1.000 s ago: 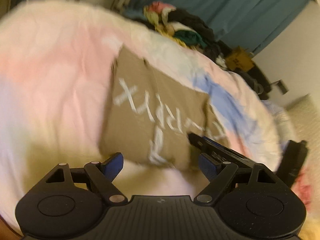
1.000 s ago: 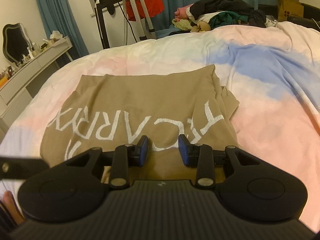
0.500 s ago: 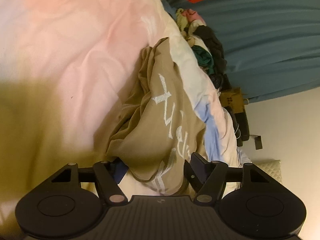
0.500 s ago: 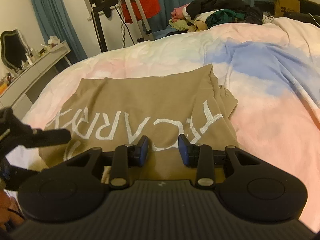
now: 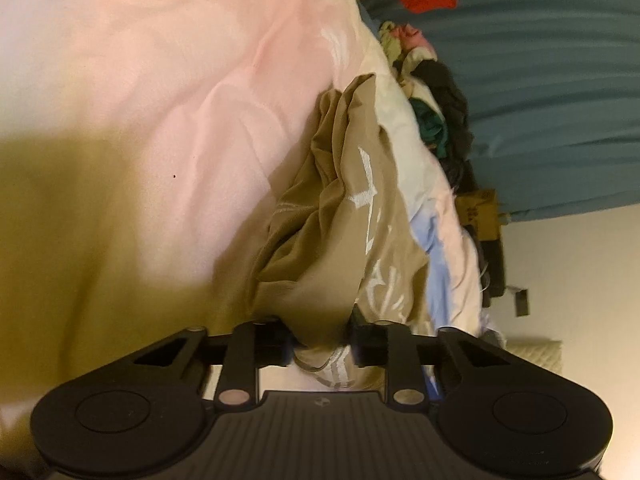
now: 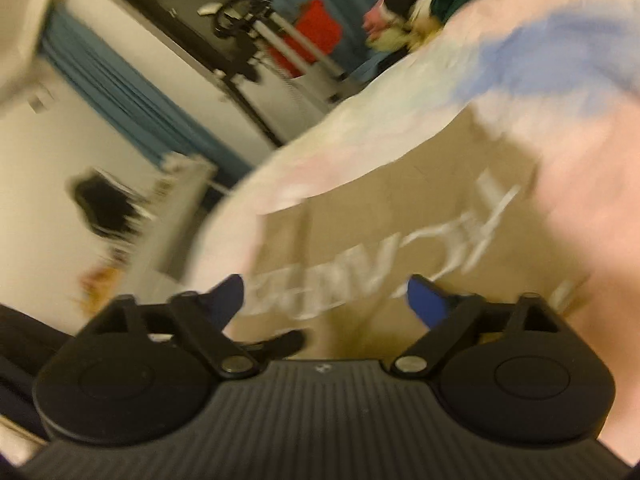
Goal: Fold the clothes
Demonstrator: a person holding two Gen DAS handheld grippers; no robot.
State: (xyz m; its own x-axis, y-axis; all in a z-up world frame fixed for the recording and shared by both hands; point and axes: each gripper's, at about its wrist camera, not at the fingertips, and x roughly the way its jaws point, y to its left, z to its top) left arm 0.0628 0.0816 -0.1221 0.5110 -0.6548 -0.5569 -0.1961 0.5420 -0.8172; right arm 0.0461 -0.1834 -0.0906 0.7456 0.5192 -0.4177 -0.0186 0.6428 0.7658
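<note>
A tan T-shirt [image 5: 340, 240] with white lettering lies on the pastel pink, white and blue duvet [image 5: 160, 120]. My left gripper [image 5: 320, 346] is shut on a bunched edge of the shirt, and the cloth is gathered into folds running away from the fingers. In the right wrist view the shirt [image 6: 420, 232] lies spread on the duvet [image 6: 580, 120], but the view is blurred and tilted. My right gripper [image 6: 324, 300] is open and empty just above the shirt's near edge.
A pile of other clothes [image 5: 432, 100] lies at the far end of the bed, before blue curtains [image 5: 560, 80]. A cardboard box [image 5: 480, 216] stands by the bed. A tripod [image 6: 256, 40], a red item [image 6: 316, 36] and a dresser [image 6: 168, 208] stand beside the bed.
My left gripper closed on the shirt's edge and bunched it up. My right gripper opened wide, and its view rolled and blurred with fast motion.
</note>
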